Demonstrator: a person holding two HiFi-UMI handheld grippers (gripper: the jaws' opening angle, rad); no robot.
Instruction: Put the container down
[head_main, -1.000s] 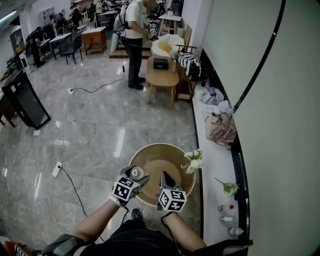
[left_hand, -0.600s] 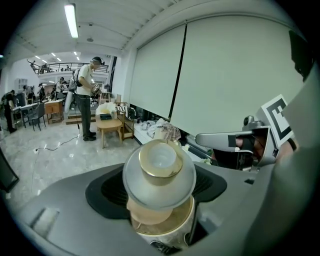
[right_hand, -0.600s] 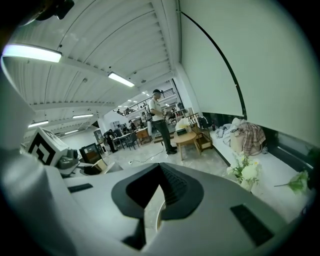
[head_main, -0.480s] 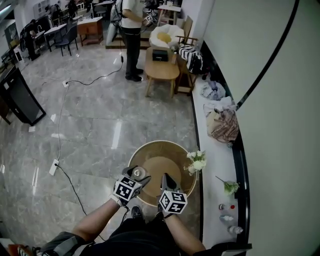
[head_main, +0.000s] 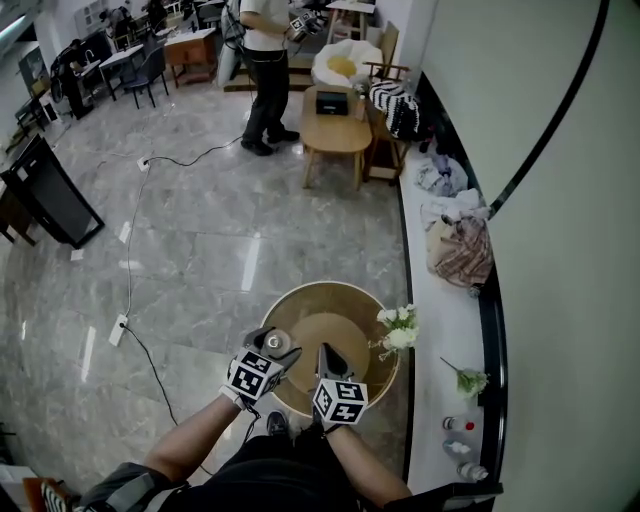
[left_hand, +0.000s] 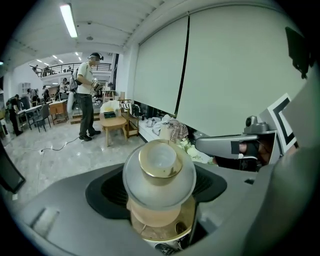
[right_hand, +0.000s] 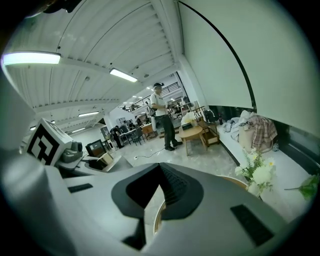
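Round wooden desk (head_main: 332, 291) on glossy marble floor (head_main: 200, 230), its top bare. The left gripper (head_main: 270, 343) hangs over the desk's near-left rim, fingers clamped around the frosted, gold-rimmed container (head_main: 277, 348); whether it touches the wood cannot be told. The right gripper (head_main: 331, 358) is just beside it over the desk's near side, fingers pinched together on nothing. White flowers (head_main: 398, 330) crowd the desk's right rim, and a white ledge (head_main: 440, 300) runs just past them. Left of the desk and beyond it the floor lies open, crossed by a black cable (head_main: 140, 345). A person (head_main: 262, 60) stands well beyond the desk.

I see a frosted, gold-rimmed container (left_hand: 159, 172), a matt wooden table (head_main: 330, 292) and a glossy stone floor (head_main: 200, 240).
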